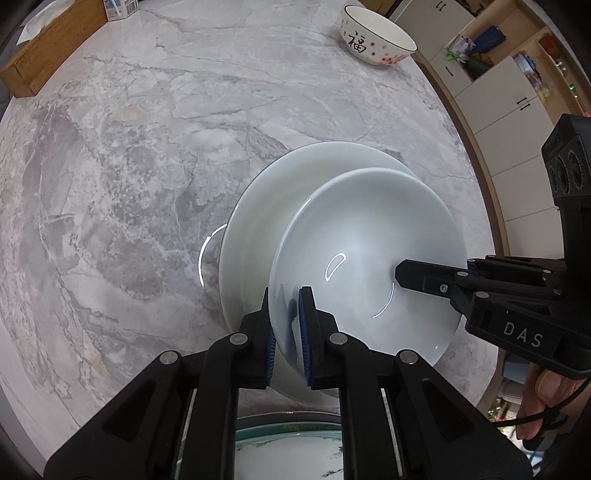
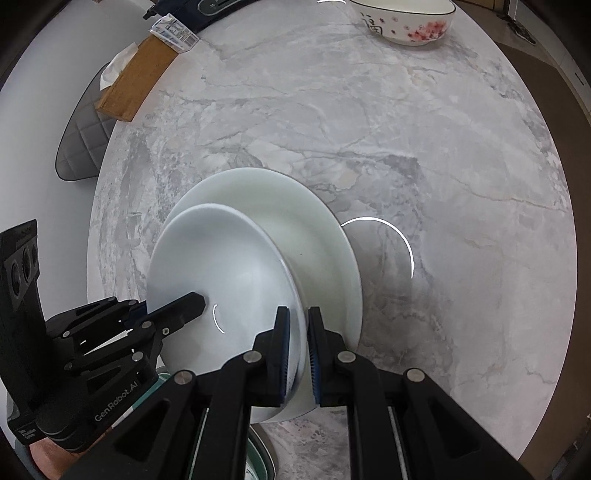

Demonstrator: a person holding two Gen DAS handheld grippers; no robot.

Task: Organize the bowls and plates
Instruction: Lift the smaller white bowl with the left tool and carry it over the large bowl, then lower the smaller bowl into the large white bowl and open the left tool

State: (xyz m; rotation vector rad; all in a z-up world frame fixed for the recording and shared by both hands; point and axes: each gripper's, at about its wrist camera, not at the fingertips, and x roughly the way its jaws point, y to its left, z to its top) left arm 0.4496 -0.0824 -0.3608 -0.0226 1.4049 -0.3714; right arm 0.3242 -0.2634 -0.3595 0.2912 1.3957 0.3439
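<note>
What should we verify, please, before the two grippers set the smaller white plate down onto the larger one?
1. Left gripper clamped on the rim of the smaller white plate: ok, pads on both faces of the rim.
2. Right gripper clamped on the opposite rim: ok.
3. Smaller plate centred over the larger white plate: not ok, it sits offset toward the grippers.
4. Smaller plate already resting on the larger one: cannot tell, the contact is hidden.
5. Floral bowl clear of the stack: ok, far across the marble table.
6. Patterned dish below the left gripper clear of the plates: cannot tell.
</note>
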